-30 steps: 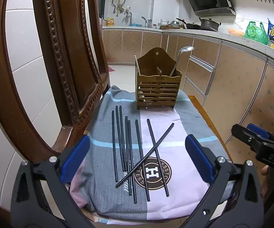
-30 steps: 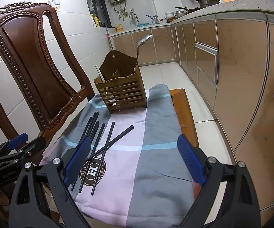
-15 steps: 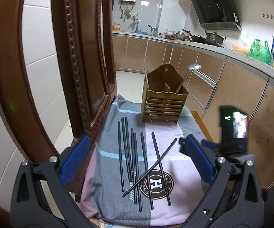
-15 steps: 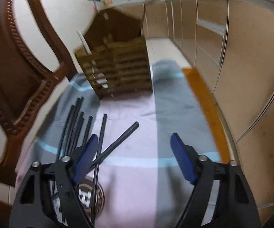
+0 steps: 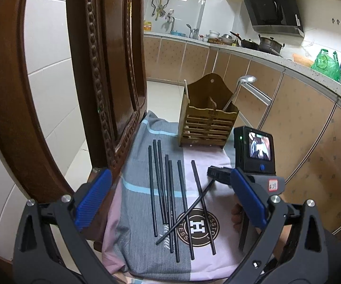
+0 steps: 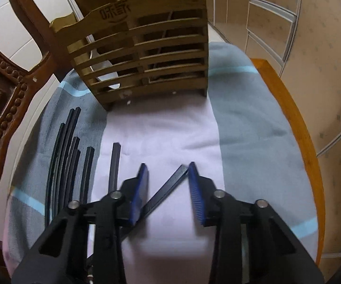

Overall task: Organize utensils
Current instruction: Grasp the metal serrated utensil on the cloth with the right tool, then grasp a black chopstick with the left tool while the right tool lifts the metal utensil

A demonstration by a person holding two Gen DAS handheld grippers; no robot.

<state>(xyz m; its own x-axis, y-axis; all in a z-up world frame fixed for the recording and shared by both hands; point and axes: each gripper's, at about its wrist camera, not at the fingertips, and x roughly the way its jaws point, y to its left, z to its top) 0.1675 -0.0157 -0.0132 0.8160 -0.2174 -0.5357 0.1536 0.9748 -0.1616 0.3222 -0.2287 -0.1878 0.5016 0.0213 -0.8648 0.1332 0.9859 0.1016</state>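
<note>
Several black chopsticks (image 5: 168, 189) lie side by side on a pink and grey cloth (image 5: 135, 203); one chopstick (image 5: 184, 215) lies slanted across the others. A wooden slatted utensil holder (image 5: 207, 123) stands behind them with a metal spoon (image 5: 246, 80) in it. My right gripper (image 6: 168, 179) is low over the cloth, jaws partly open around the upper end of the slanted chopstick (image 6: 168, 187), not clamped. It also shows in the left wrist view (image 5: 214, 174). My left gripper (image 5: 170, 198) is wide open and empty, held back above the near ends.
The cloth covers a wooden chair seat (image 6: 288, 108); the carved chair back (image 5: 113, 71) rises at left. Kitchen cabinets (image 5: 300, 123) run along the right, with a countertop carrying pots and bags behind.
My right gripper has moved forward and down to the slanted chopstick and narrowed its jaws around its end. My left gripper has pulled back and turned slightly right.
</note>
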